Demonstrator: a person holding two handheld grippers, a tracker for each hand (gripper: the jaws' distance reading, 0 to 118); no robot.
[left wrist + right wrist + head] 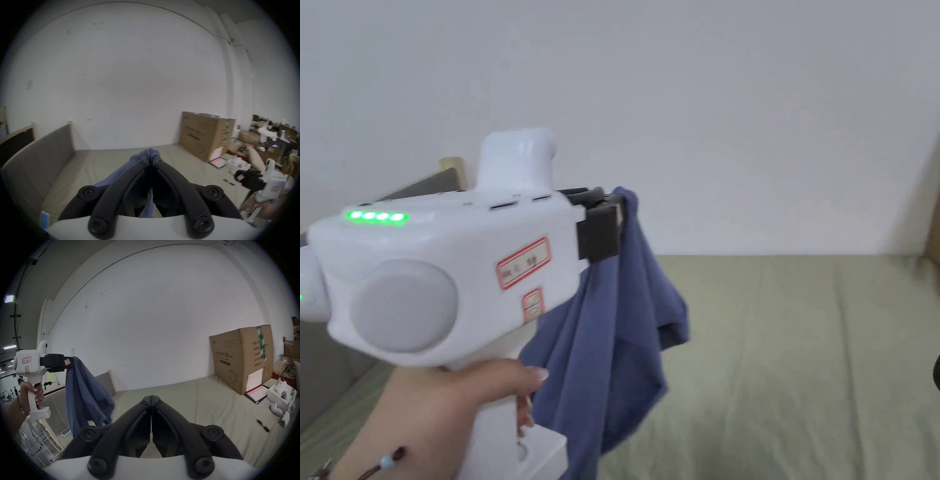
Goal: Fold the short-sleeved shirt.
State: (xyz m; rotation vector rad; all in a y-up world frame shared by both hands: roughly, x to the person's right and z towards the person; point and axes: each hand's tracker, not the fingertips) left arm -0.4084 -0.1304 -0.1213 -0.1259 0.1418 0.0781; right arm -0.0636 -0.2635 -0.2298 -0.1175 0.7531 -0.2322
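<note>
The left tool is held up high in the left hand, its two jaws pressed together on a bunched fold of the blue short-sleeved shirt. The shirt hangs straight down from the jaw tips, gathered and creased, with a sleeve or hem corner jutting out to the right of the tool; its lower part hangs below the hand, and whether it touches the surface below cannot be told. In the left gripper view the cloth shows between the closed jaws and trails down to their left.

Left of this tool a grey padded panel stands as an edge along the surface's side. Ahead of the tool a plain white wall closes off the far edge. Below and to the right of the hanging shirt spreads a wide stretch of pale olive sheet, smooth apart from shallow wrinkles, with open room across it.

The right tool is lower and to the right of the left one, pointing over the sheet; its jaws meet tip to tip with nothing between them.

Further right of both tools a large cardboard box stands upright against the wall at the sheet's far right edge, closed with green tape. Just beside its base lies a pink-covered pad, and beyond that an open white carton holding white moulded parts. A small dark object lies on the sheet nearer the right tool.
</note>
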